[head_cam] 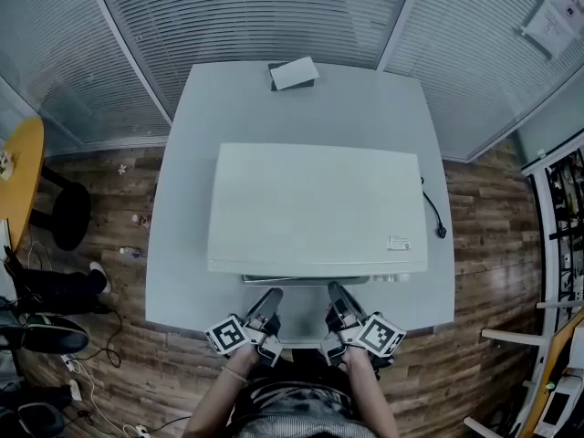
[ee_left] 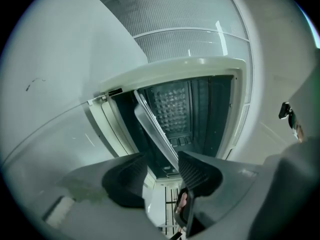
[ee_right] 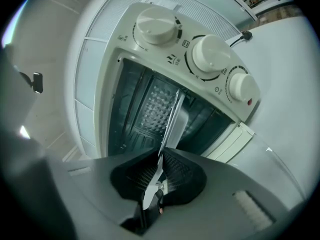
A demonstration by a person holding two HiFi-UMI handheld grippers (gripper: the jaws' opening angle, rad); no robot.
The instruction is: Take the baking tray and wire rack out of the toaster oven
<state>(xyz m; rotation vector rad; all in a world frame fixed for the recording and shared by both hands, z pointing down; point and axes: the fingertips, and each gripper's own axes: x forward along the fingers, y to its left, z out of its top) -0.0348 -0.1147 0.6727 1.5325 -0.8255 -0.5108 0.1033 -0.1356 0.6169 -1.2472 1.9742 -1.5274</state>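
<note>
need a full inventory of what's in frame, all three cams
table: 1, white, centre of the head view
toaster oven: 1, white, on the table, door open toward the person
knobs: 3, white, on the oven's front panel
baking tray: 1, silver, sticking out of the oven cavity
power cord: 1, black, on the table right of the oven
small box: 1, white, far table edge
round table: 1, yellow, far left
stool: 1, black, beside the round table
left claw: 1, grey with black pads, open, tray edge between the pads
right claw: 1, same colours, shut on the tray edge
</note>
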